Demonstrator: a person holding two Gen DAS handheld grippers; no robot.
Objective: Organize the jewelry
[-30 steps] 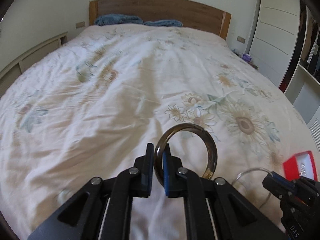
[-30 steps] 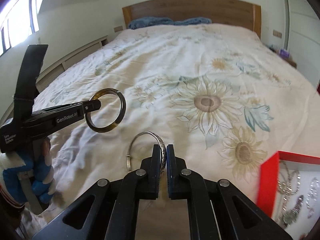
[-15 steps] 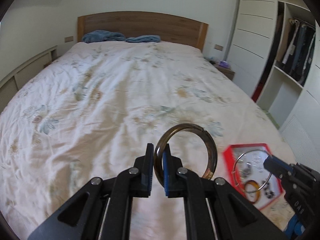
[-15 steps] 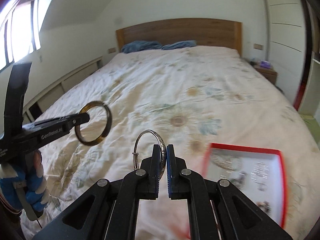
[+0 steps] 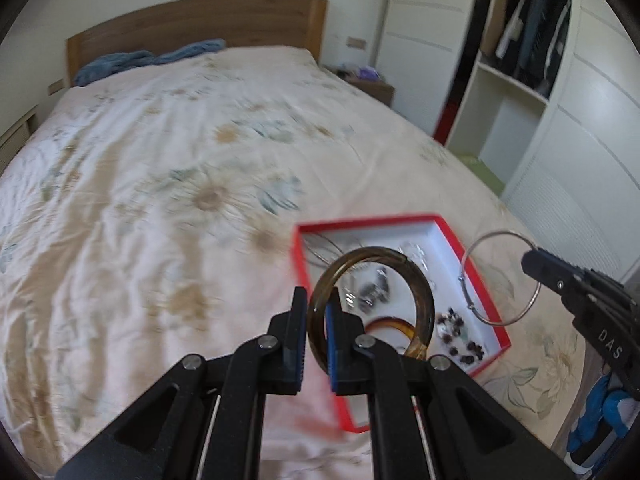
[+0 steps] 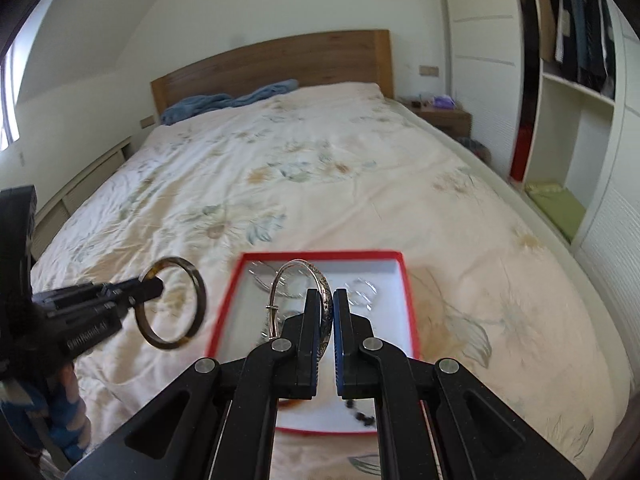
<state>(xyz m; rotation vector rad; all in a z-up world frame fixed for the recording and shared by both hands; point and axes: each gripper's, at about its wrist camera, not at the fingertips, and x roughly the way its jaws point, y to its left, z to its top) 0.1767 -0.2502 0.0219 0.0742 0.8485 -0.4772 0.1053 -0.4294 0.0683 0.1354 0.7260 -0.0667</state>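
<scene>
My left gripper (image 5: 318,312) is shut on a dark amber bangle (image 5: 422,296), held in the air over the near left part of a red jewelry box (image 5: 486,284). The bangle also shows in the right wrist view (image 6: 198,284), left of the box (image 6: 224,312). My right gripper (image 6: 328,300) is shut on a silver bangle (image 6: 326,296), held above the box. The silver bangle (image 5: 472,252) hangs over the box's right rim in the left wrist view. The white-lined box holds a chain, beads, an amber bangle (image 5: 390,325) and other small pieces.
The box lies on a floral bedspread (image 6: 320,168) near the bed's foot. A wooden headboard (image 6: 280,60) and blue pillows (image 6: 224,102) are at the far end. A nightstand (image 6: 440,114) and white wardrobe shelves (image 6: 568,120) stand to the right.
Both grippers have swung right with their bangles, from open bedspread to above the red box. The box has come fully into both views.
</scene>
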